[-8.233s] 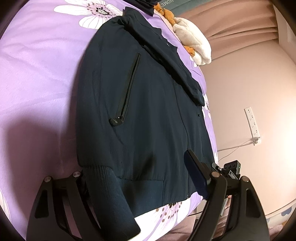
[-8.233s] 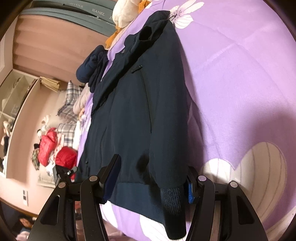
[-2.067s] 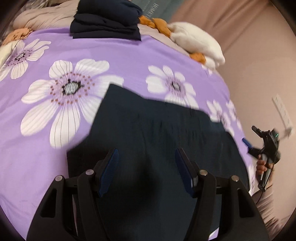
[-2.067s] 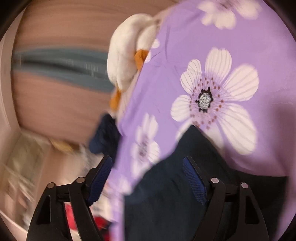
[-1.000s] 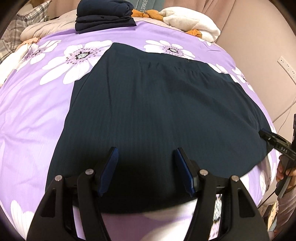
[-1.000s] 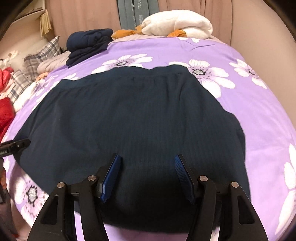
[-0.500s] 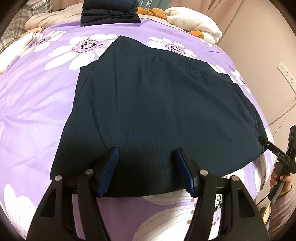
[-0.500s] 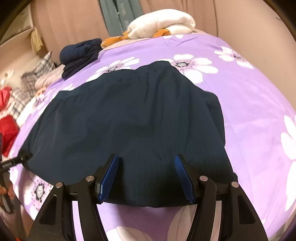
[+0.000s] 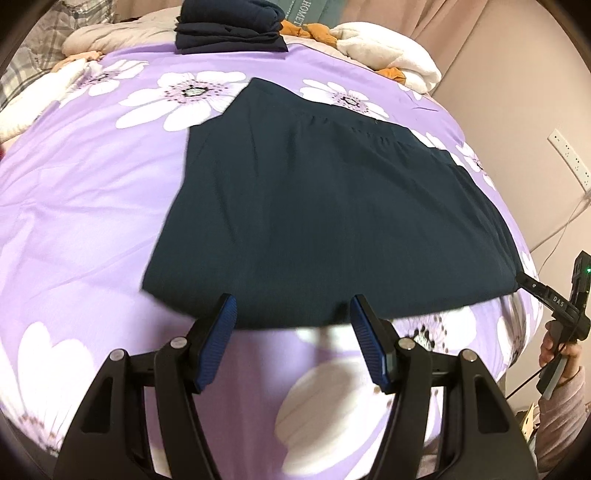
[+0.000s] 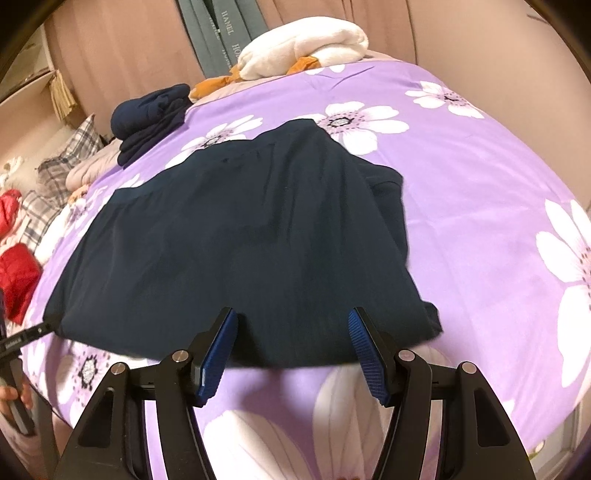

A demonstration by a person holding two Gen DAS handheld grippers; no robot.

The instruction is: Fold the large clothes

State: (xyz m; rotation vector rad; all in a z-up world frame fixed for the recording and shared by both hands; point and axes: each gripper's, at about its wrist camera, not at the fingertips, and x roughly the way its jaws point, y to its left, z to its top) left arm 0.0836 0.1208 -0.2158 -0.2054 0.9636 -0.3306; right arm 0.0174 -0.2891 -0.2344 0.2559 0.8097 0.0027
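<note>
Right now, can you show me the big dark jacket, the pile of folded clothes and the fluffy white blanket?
dark jacket (image 9: 332, 206), left wrist view, middle of back
folded clothes (image 9: 229, 26), left wrist view, stack's front
white blanket (image 10: 306, 44), right wrist view, top

Dim, warm indoor light; mild motion blur, strong fisheye warping at edges.

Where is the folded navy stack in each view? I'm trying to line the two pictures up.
Left wrist: folded navy stack, top centre, at the bed's far end.
Right wrist: same stack, upper left.
Shared landmark: the white plush to the stack's right in both.
</note>
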